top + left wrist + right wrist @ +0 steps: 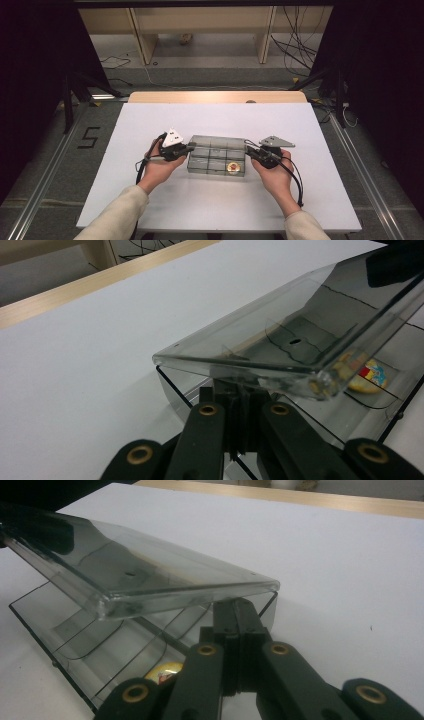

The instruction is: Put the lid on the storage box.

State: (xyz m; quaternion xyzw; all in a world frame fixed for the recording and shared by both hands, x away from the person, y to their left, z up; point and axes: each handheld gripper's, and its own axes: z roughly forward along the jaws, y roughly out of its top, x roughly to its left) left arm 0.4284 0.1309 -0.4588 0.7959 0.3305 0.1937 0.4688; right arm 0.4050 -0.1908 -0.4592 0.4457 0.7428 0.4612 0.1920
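Note:
A clear smoky plastic compartment box [216, 156] lies mid-table on the white sheet. Its hinged lid [280, 335] is tilted partly up. A round yellow badge [232, 167] sits in a front right compartment and is also seen as the badge [367, 377] and the badge [162, 672] in the two gripper views. My left gripper [192, 148] is shut at the box's left end, its tips [235, 390] tucked under the lid's edge. My right gripper [248, 150] is shut at the right end, its tips [239, 607] under the lid [150, 575] corner. Nothing is pinched between either pair of jaws.
The white sheet [215, 205] covers a wooden table whose bare edge [215, 96] shows at the far side. Dark stands and cables stand on the floor beyond and to both sides of the table.

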